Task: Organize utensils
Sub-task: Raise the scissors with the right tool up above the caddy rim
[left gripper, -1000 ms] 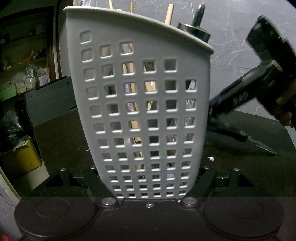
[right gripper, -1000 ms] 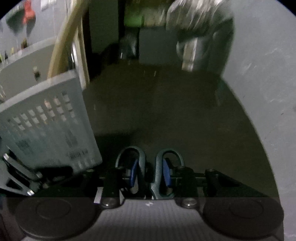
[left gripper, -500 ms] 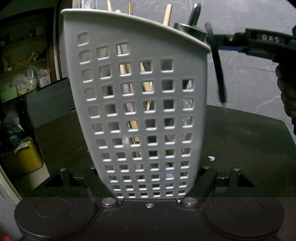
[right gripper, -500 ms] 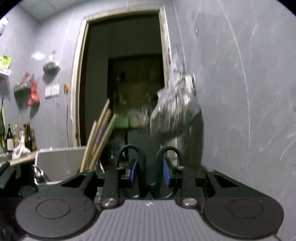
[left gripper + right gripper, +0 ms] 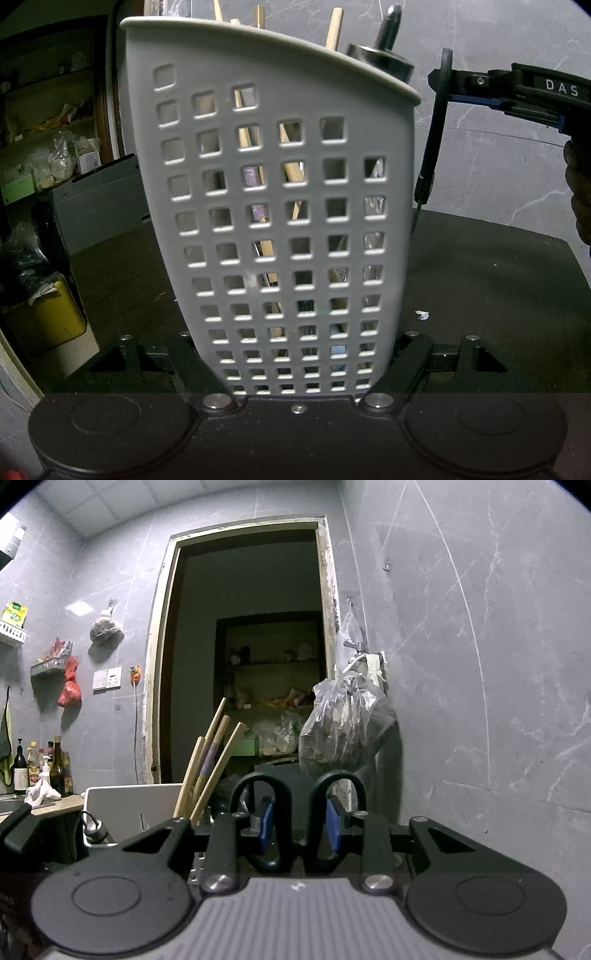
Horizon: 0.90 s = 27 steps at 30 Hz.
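The left tool [image 5: 295,373] pinches the base of the grey utensil holder [image 5: 184,229], which stands upright on the dark surface [image 5: 487,280]. The right tool [image 5: 299,823] clamps the 2 handle loops of the scissors [image 5: 432,147]. They hang blades down, long axis vertical, just right of the holder's rim and outside it. The likely next move is up and leftward over that rim.
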{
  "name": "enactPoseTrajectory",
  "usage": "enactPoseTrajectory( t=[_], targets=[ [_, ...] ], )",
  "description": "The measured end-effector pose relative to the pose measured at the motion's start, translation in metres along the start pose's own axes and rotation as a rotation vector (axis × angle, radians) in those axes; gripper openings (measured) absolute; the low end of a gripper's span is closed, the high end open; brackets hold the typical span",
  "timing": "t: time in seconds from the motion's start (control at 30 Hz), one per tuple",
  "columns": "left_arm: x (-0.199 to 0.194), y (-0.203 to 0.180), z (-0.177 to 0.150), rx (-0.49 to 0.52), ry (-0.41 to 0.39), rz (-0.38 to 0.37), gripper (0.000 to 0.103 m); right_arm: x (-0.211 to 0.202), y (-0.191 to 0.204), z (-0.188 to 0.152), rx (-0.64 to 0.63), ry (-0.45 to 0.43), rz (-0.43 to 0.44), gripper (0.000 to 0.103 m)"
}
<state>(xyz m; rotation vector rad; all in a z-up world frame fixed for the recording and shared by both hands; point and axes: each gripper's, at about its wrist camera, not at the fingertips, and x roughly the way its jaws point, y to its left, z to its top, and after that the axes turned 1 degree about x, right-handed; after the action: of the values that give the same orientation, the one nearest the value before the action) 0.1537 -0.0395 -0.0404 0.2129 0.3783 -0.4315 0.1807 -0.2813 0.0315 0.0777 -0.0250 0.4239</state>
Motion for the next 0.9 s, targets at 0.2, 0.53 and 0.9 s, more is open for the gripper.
enactPoseTrajectory(
  t=[0.2, 0.53, 0.9],
  targets=[
    [0.000, 0.000, 0.000, -0.001, 0.000, 0.000, 0.078, 0.000, 0.005, 0.005, -0.005, -0.018, 0.005, 0.033],
    [0.000, 0.000, 0.000, -0.002, 0.000, -0.001, 0.078, -0.014, 0.030, 0.038, -0.088, -0.142, 0.047, 0.033],
    [0.002, -0.010, 0.002, 0.017, 0.007, 0.022, 0.079, -0.007, 0.074, 0.088, -0.217, -0.329, 0.162, 0.033]
  ],
)
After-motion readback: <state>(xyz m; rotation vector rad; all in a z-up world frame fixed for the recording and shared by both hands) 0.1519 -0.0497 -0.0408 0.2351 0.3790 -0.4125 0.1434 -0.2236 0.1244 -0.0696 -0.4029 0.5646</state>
